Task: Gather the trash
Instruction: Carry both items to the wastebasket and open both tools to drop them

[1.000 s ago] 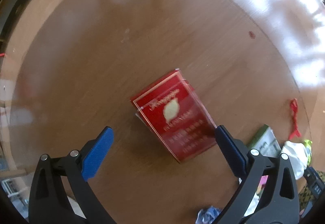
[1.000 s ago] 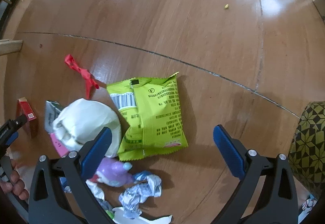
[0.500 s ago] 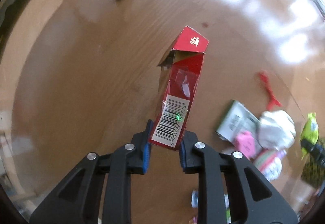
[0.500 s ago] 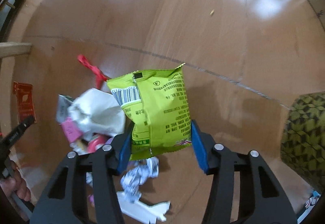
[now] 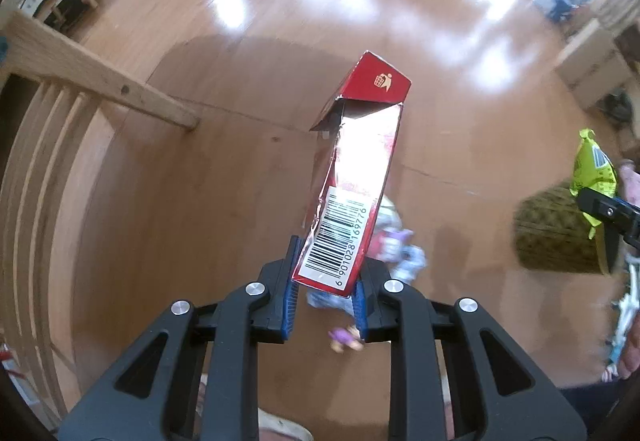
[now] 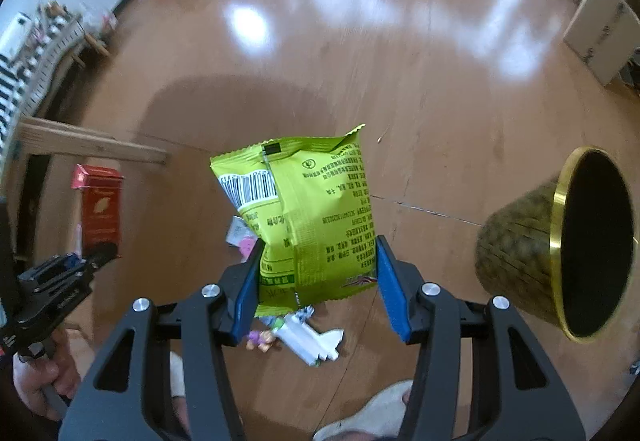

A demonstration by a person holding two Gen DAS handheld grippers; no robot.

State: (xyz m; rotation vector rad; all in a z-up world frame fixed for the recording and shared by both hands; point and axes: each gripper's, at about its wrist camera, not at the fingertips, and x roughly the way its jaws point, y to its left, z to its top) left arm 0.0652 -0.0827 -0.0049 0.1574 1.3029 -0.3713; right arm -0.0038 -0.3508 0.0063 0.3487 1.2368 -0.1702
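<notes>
The red box (image 5: 352, 197) is up in the air, pinched at its barcode end by the left gripper (image 5: 326, 289), whose jaws are closed tight on it. It is thin card, long and flat, a bit bent, and its top flap hangs open. The green snack bag (image 6: 312, 217) is up too, held by its bottom edge in the right gripper (image 6: 316, 283); those jaws press on both sides of it. The bag is shiny, crinkly plastic with a zigzag top

Both things look picked up, so the carrying step seems to be on. Next, I think each one must go over the bin (image 6: 560, 241) and be let go. The bin is round with a gold rim and a dark inside, just to the right

More paper scraps (image 6: 312, 337) lie on the smooth wood floor (image 6: 360, 61) below
</notes>
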